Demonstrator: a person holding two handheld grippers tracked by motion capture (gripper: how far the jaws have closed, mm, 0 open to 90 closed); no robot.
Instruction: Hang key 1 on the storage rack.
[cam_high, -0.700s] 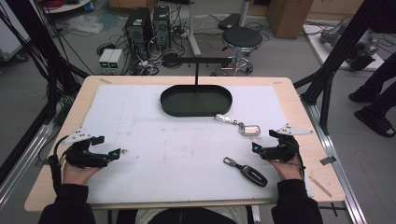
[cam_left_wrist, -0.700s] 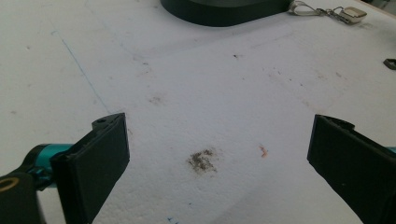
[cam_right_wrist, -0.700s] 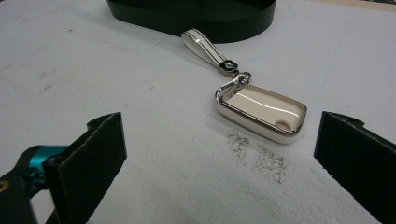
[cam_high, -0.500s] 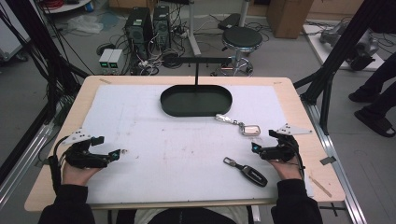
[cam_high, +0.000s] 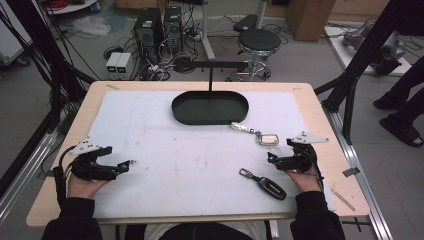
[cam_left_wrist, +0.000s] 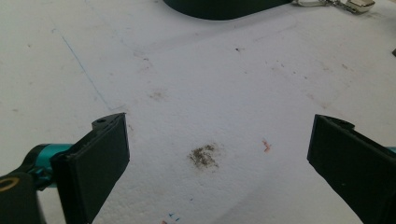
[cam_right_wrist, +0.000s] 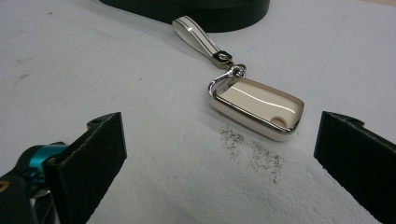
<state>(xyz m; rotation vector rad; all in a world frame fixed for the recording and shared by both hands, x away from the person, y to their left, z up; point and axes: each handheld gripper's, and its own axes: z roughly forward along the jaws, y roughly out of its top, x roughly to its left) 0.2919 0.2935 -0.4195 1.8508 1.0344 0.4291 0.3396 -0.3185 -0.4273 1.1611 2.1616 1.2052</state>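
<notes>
A cream-white key fob (cam_high: 268, 139) with a short strap (cam_high: 242, 127) lies on the white mat, just right of a black oval tray (cam_high: 210, 107). A black key fob (cam_high: 265, 184) lies nearer the front edge. My right gripper (cam_high: 270, 158) rests on the mat between the two fobs, jaws open and empty. In the right gripper view the cream fob (cam_right_wrist: 254, 107) lies a little beyond the right gripper (cam_right_wrist: 222, 123), toward its right jaw, untouched. At the mat's left my left gripper (cam_high: 130, 163) stands open; the left gripper (cam_left_wrist: 219, 123) has bare mat between its jaws.
A thin black post with a crossbar (cam_high: 211, 65) rises behind the tray. The wooden table (cam_high: 320, 107) borders the mat (cam_high: 190, 155) on all sides. Black frame struts (cam_high: 360, 55), a stool (cam_high: 257, 42) and computers stand beyond the far edge.
</notes>
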